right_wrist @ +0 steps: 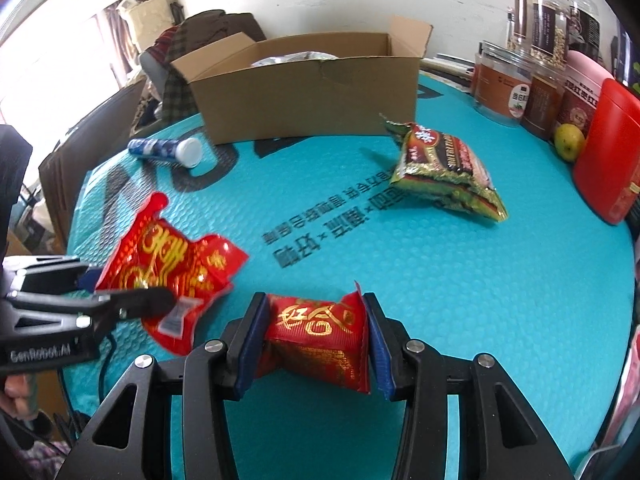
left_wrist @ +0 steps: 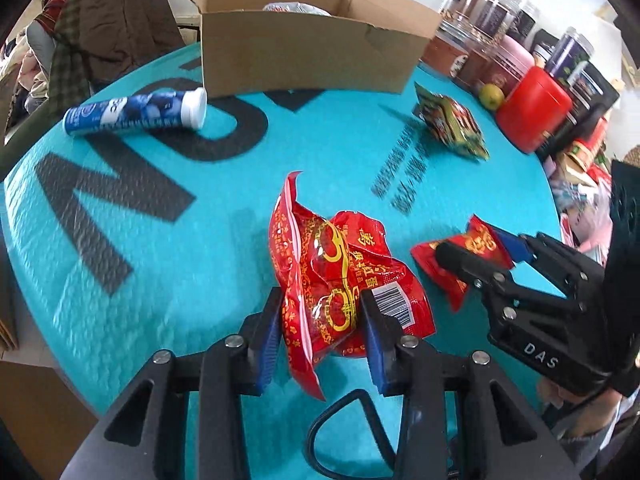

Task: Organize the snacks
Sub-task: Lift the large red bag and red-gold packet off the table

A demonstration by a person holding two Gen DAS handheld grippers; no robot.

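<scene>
Left gripper [left_wrist: 320,320] jaws clamp big red bag [left_wrist: 340,280]; right gripper [right_wrist: 314,336] jaws clamp small red pack [right_wrist: 320,340], both low over surface [right_wrist: 400,280]. Risk: slick foil slips before box [right_wrist: 304,96].

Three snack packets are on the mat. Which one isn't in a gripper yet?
The green-and-gold packet, lying free nearest the cardboard box. The big crumpled red bag is in the left gripper, the small red packet in the right gripper.

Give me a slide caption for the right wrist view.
Right gripper pinching small red snack packet; cardboard box behind.
</scene>
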